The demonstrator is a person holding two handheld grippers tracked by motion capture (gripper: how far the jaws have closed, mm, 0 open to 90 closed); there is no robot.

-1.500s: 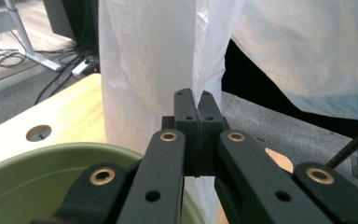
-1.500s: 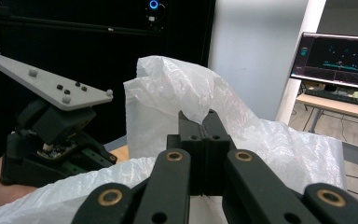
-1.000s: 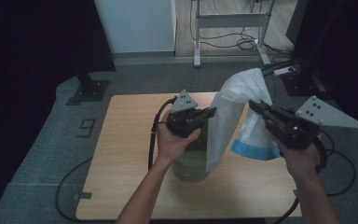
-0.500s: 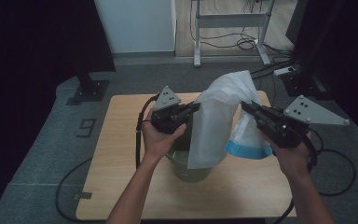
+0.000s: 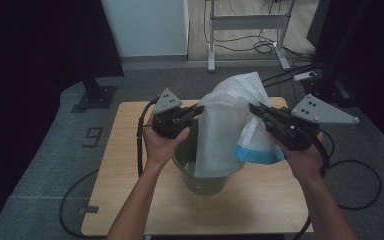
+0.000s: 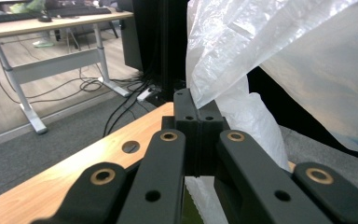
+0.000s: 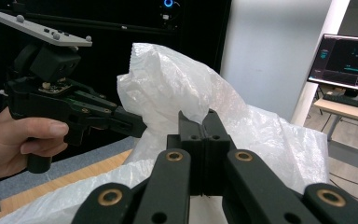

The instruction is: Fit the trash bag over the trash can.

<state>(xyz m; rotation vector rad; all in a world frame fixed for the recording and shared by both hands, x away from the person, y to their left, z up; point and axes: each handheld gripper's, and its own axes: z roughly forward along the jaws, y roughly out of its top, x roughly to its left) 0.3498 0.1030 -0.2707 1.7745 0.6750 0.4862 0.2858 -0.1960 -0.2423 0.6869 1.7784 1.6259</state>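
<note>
A white plastic bag [image 5: 225, 125] with a blue band hangs between my two grippers over a green bin [image 5: 207, 182] on the wooden table [image 5: 125, 200]; its lower end drops inside the bin. My left gripper [image 5: 199, 109] is shut on the bag's left edge, and the left gripper view shows the film [image 6: 261, 42] pinched at the jaw tips [image 6: 196, 105]. My right gripper [image 5: 252, 106] is shut on the bag's right side. In the right gripper view the bag [image 7: 177, 88] bunches around the closed jaws [image 7: 204, 123], with the left gripper [image 7: 135, 126] gripping its far edge.
The bin stands mid-table, with bare wood around it. Cables [image 5: 140, 145] trail off the table's left and right sides onto grey carpet. A white desk frame [image 5: 245, 22] with loose cords stands behind. A dark stand [image 5: 97, 92] rises at the back left.
Both grippers have shifted left with the bag, the left one farther. The bag now spreads wider between them above the bin.
</note>
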